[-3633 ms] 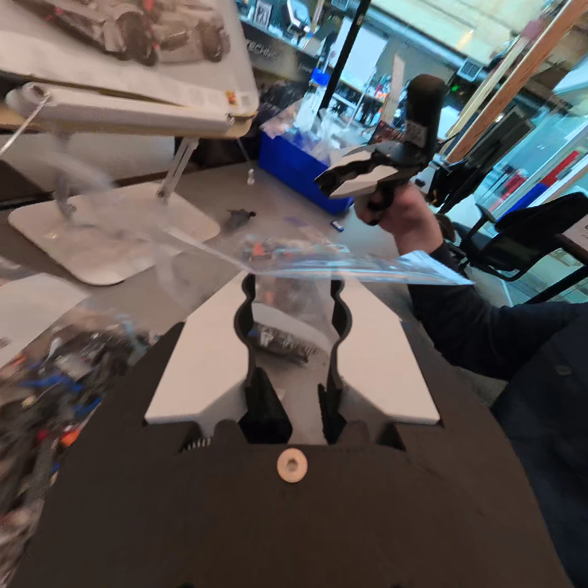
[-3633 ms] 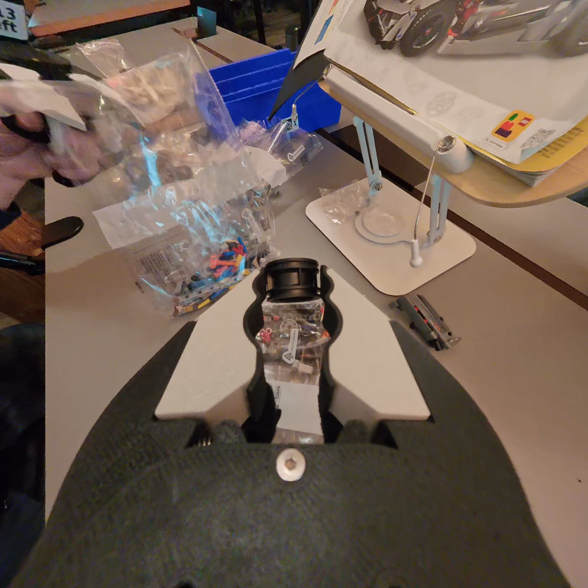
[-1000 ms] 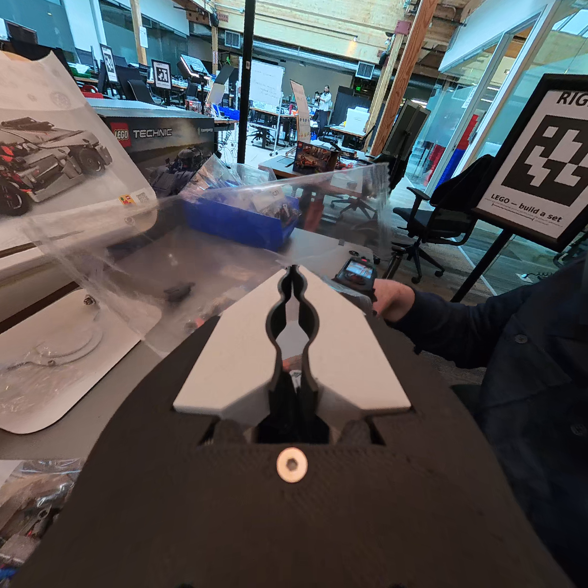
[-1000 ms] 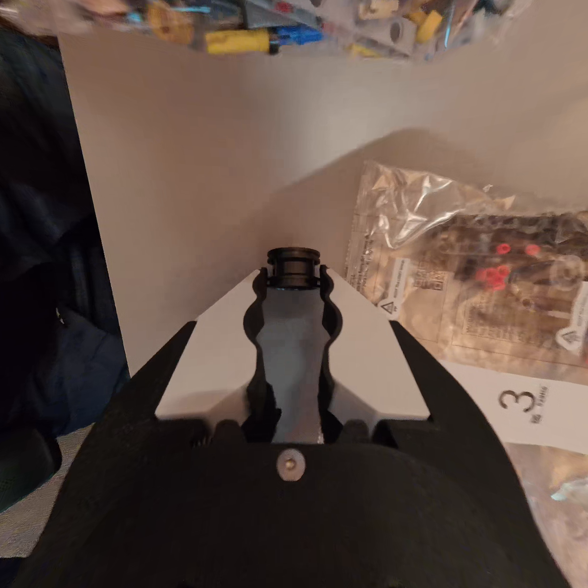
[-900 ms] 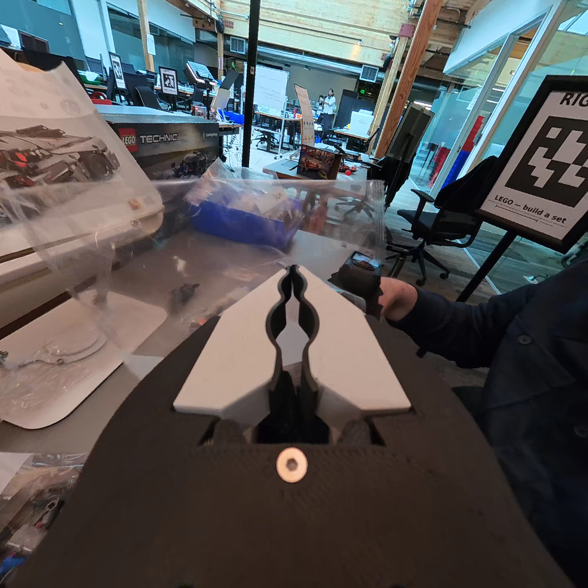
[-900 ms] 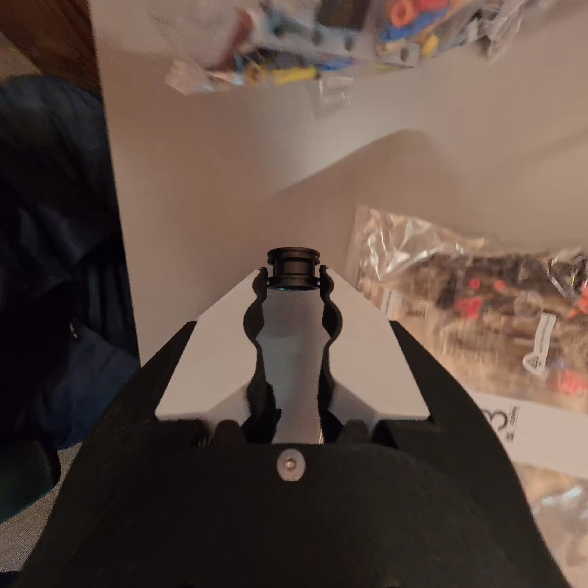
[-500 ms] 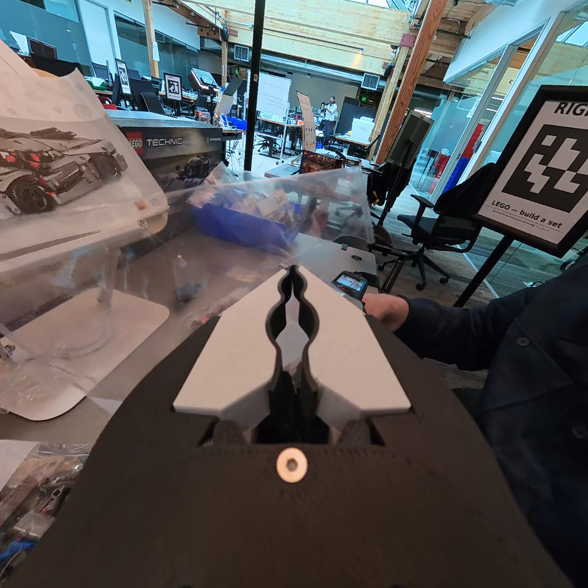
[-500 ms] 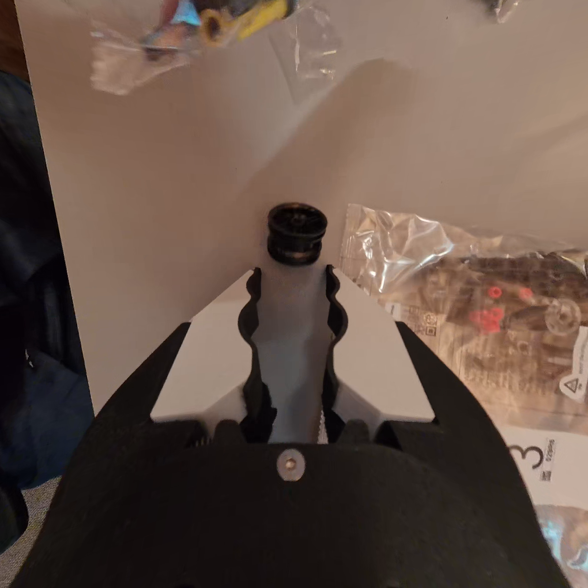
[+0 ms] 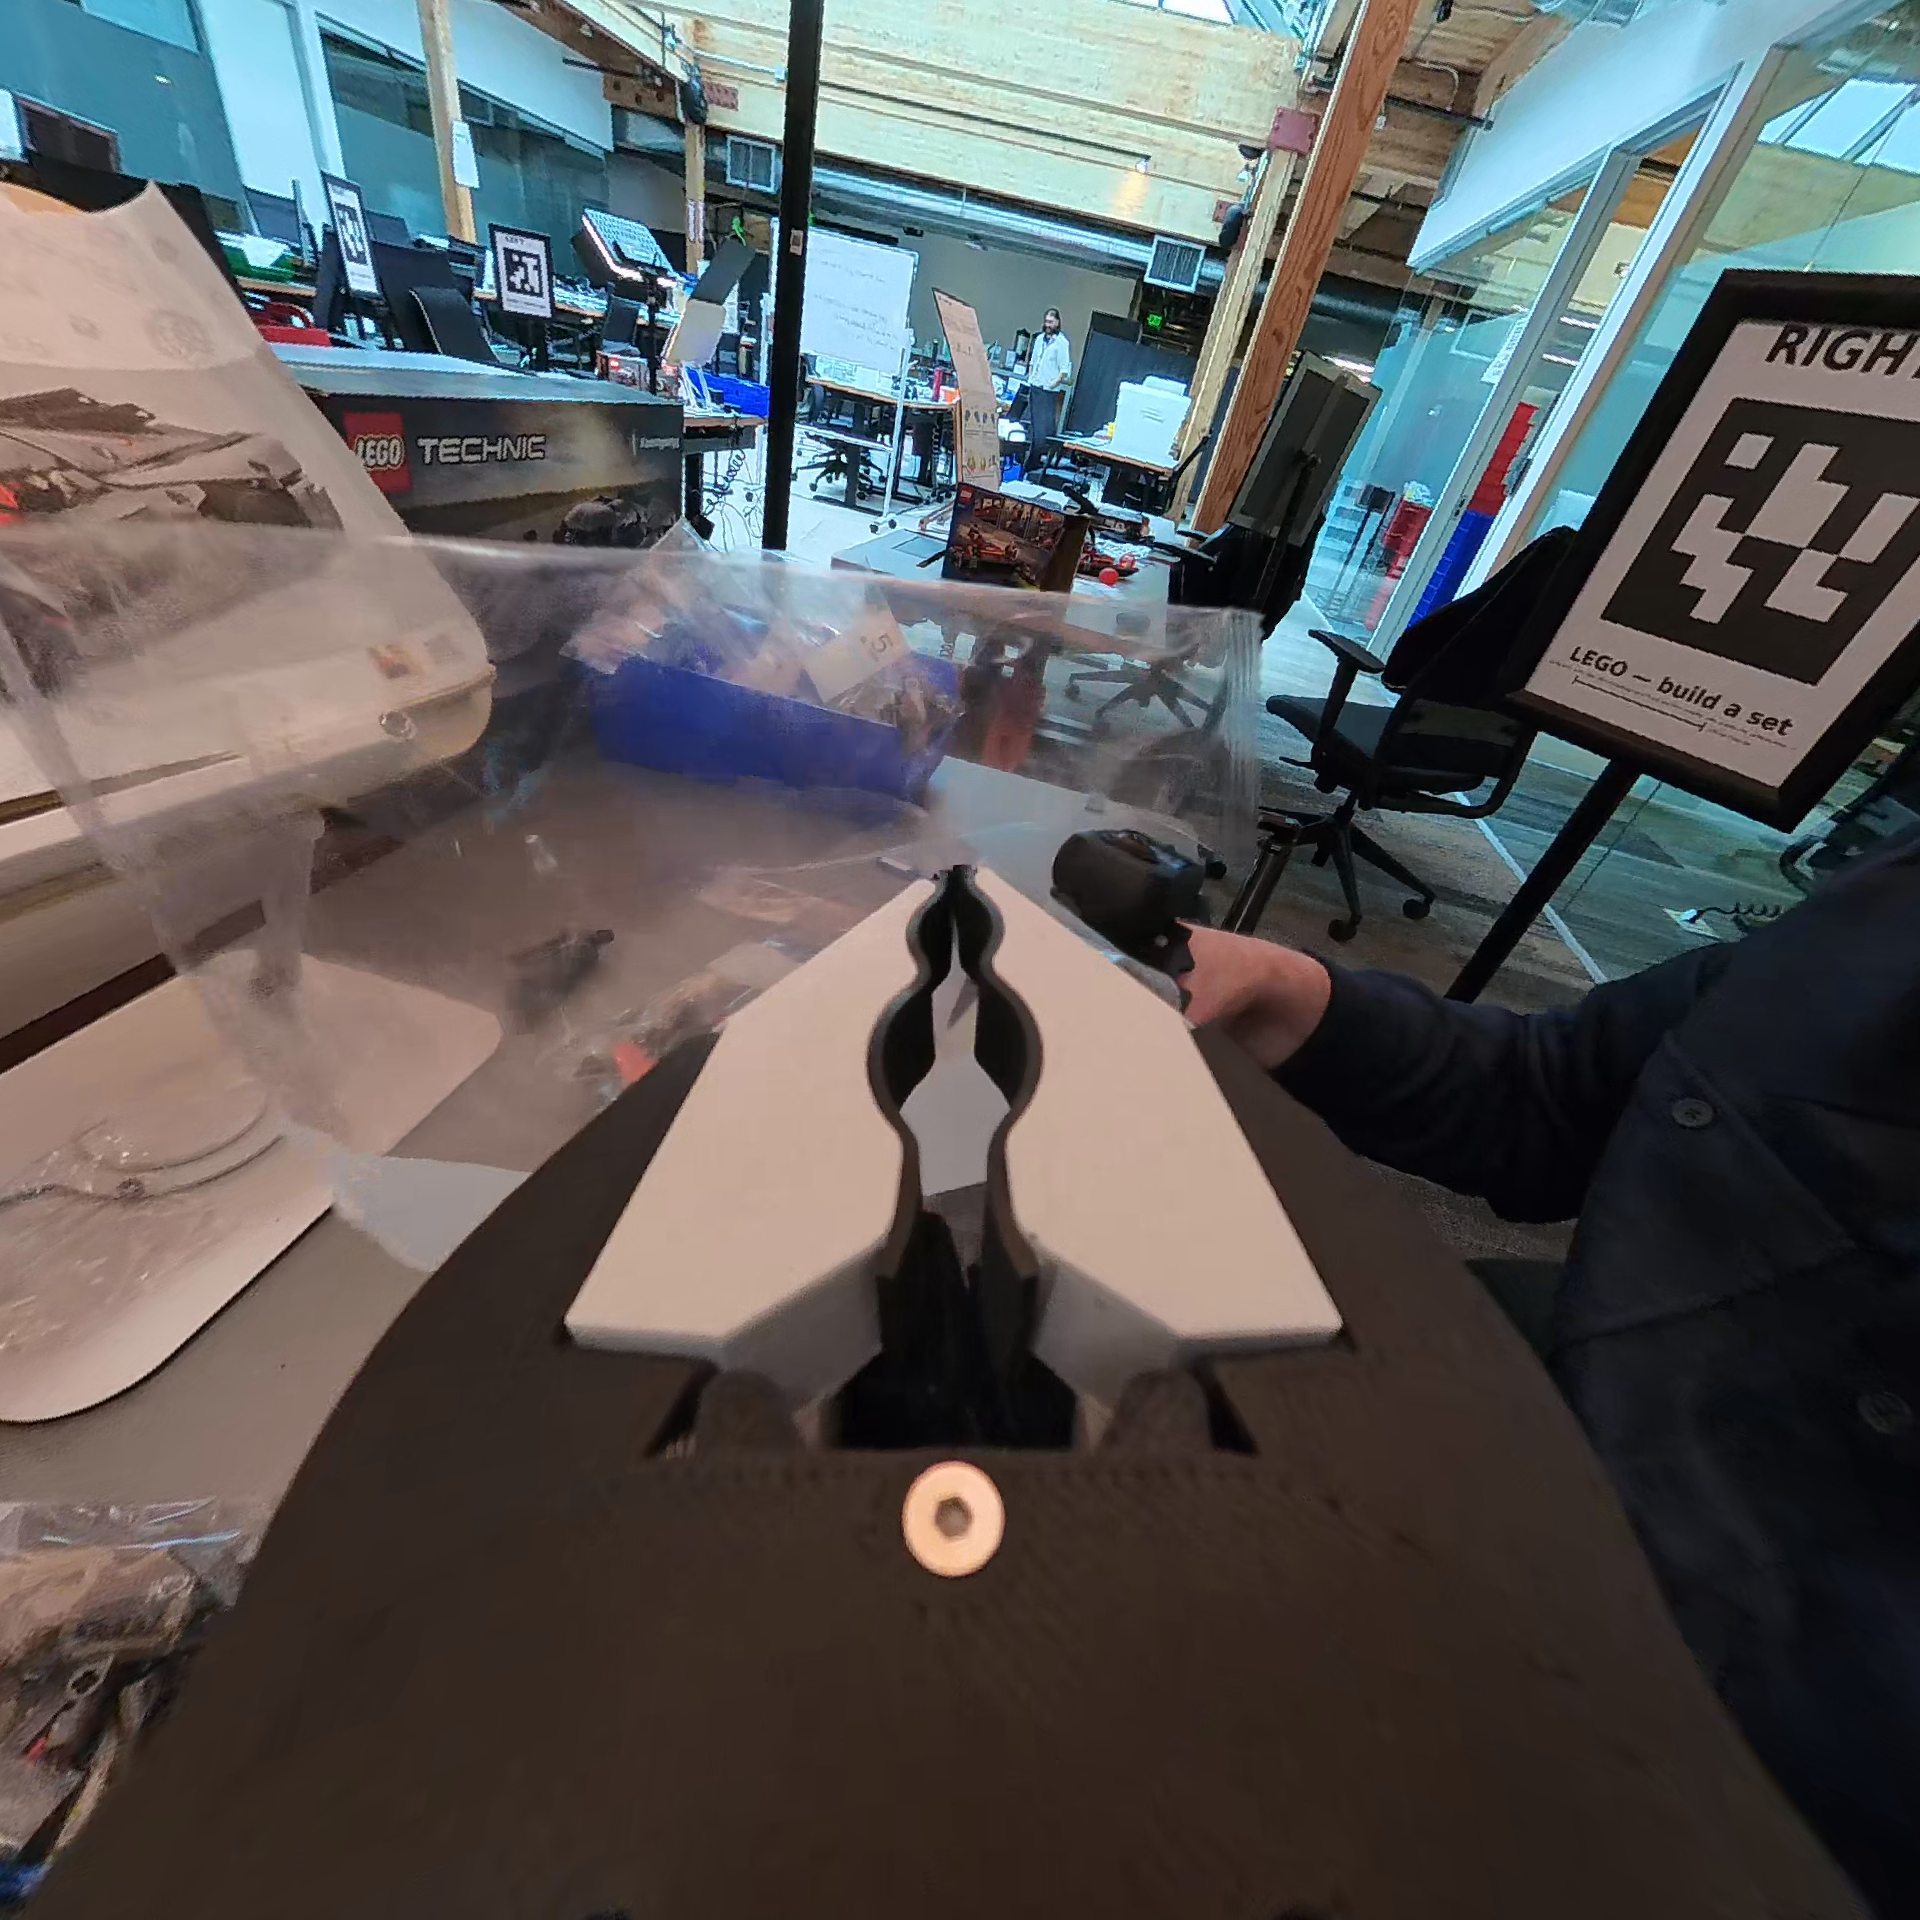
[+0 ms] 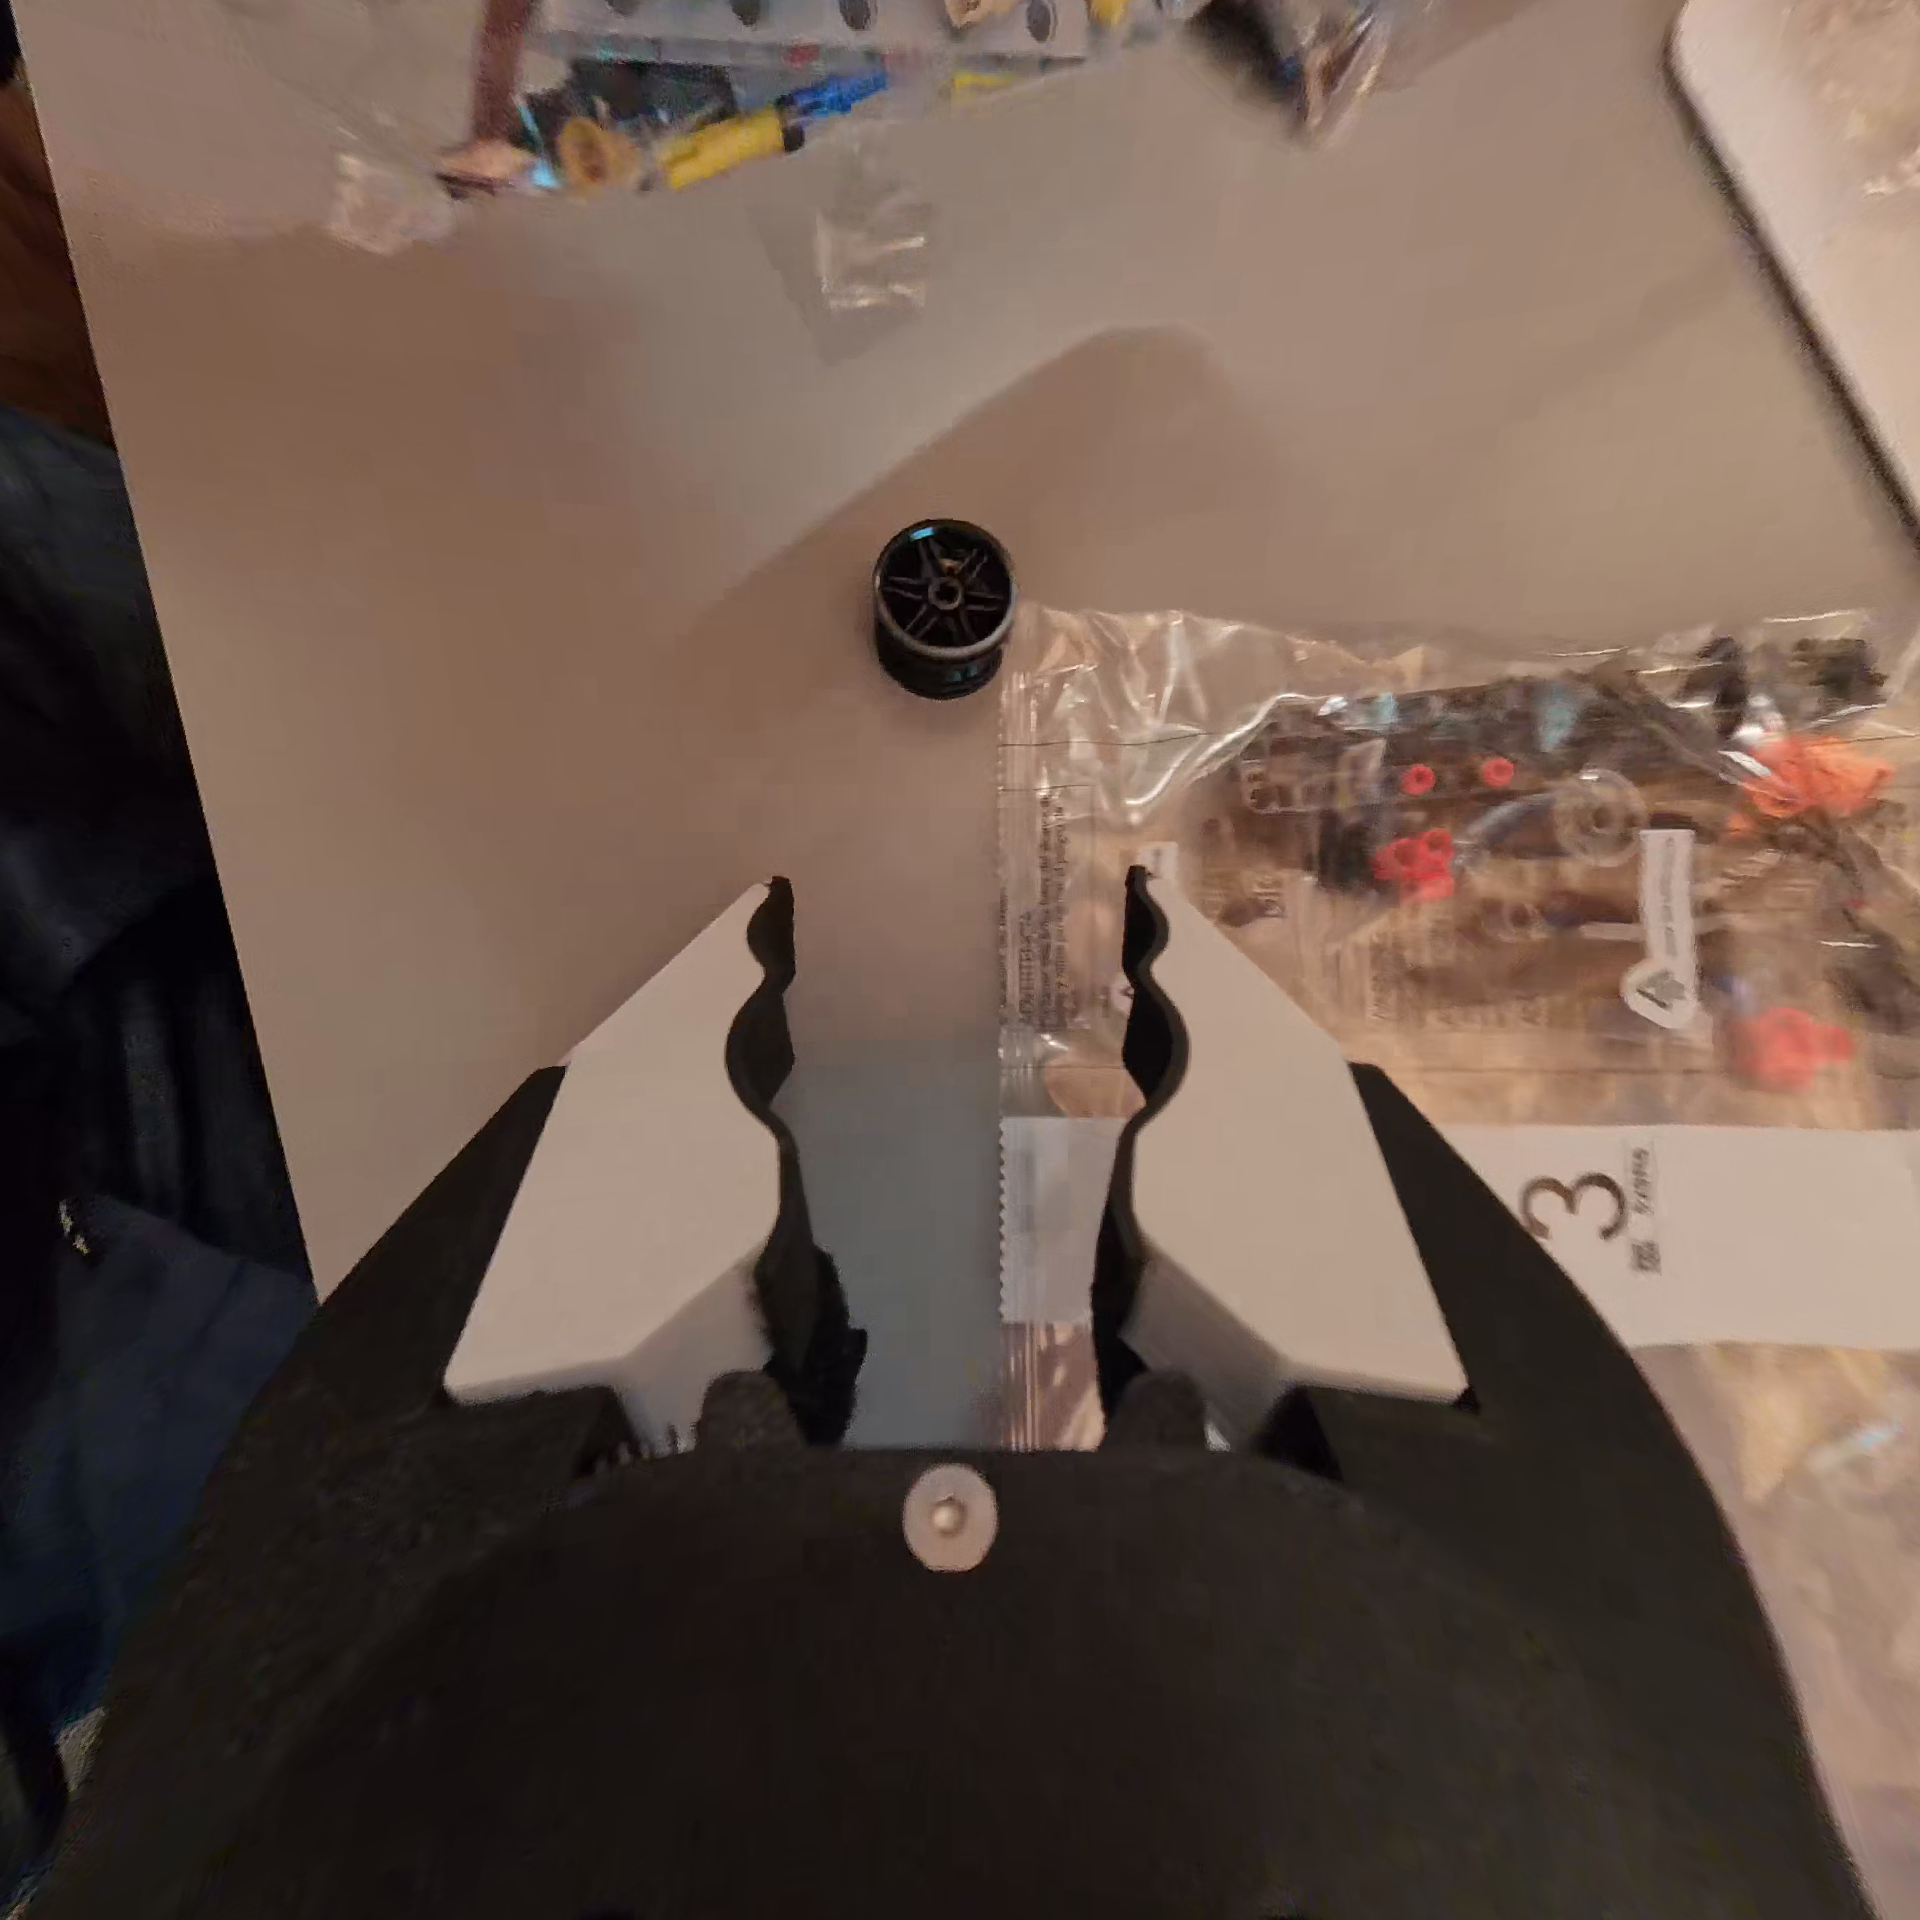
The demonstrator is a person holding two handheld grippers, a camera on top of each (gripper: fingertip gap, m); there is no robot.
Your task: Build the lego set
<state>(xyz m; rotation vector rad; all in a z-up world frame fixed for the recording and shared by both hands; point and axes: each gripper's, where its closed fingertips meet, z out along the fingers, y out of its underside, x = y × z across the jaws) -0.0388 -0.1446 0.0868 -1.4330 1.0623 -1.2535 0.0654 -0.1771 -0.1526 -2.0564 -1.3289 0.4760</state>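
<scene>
The right hand-held gripper (image 10: 954,883) has let go of the small black spoked wheel rim (image 10: 941,620) and backed off with jaws wide; the rim now stands free on the grey desk (image 10: 582,499), just beside a sealed clear parts bag (image 10: 1455,862) (left desk edge near). The left hand-held gripper (image 9: 958,883) stays clamped on a large clear plastic bag (image 9: 665,748).

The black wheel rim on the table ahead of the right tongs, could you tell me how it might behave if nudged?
The black wheel rim stands on one flat face, so it would probably slide, not roll. Tipped onto its round side, it could roll. It looks stiff and likely light.
</scene>
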